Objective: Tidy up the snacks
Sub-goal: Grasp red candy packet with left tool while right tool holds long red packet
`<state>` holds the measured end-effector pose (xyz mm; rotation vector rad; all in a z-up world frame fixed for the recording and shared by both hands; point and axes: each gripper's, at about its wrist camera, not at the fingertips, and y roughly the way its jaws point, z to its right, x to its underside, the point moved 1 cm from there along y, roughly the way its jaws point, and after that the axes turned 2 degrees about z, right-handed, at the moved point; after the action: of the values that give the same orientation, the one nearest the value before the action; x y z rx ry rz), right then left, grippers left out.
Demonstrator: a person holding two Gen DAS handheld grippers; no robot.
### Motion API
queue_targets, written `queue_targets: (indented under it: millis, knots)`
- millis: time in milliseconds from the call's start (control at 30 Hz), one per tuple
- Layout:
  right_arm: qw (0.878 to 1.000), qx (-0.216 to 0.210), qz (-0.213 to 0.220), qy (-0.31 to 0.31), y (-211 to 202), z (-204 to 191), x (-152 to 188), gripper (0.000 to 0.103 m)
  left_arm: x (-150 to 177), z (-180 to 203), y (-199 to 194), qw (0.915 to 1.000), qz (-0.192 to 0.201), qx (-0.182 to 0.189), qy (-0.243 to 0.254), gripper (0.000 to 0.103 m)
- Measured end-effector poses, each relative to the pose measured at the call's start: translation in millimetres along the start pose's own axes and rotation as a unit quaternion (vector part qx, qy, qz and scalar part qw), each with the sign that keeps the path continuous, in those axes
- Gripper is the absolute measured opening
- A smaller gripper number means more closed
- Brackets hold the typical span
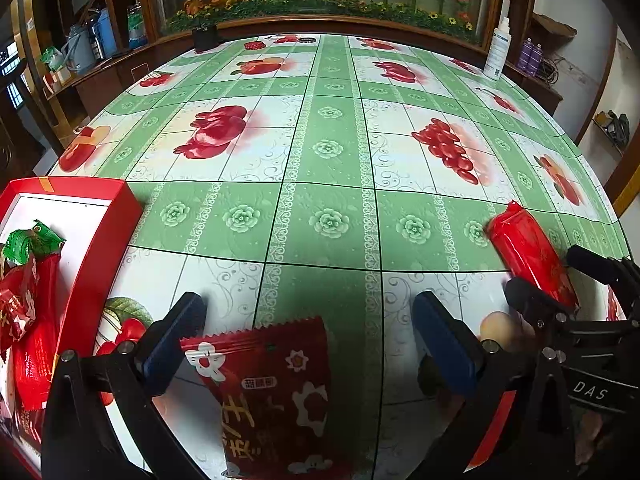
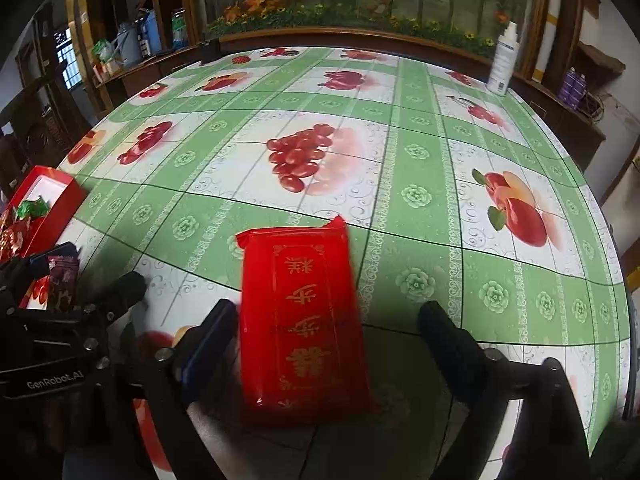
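1. Left gripper [image 1: 310, 344]: jaws wide apart, a dark red snack pack [image 1: 272, 396] with white flowers and a serrated top edge lies between them, touching neither pad.
2. Right gripper [image 2: 326, 342]: jaws wide apart, a glossy red packet [image 2: 304, 324] with gold characters lies between them on the table [image 2: 420, 208], right pad clear of it.
3. Red box [image 1: 100, 256] at the table's left edge holds red and green wrapped snacks.
4. White bottle [image 2: 503, 60] at the far right edge.

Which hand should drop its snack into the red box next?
Probably the left. The left hand-held gripper has the flowered red packet between its fingers, right beside the red box. The right hand-held gripper stands open around the plain red pack, farther away.
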<state>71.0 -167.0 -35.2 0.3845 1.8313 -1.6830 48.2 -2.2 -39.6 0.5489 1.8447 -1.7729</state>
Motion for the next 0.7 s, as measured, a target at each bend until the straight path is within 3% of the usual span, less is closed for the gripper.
queue_targets:
  millis: [700]
  knots:
    - [1.0,0.008,0.002,0.015,-7,1,11,0.103,-1,-1,1,1.0,0.0,0.0,0.0,0.103]
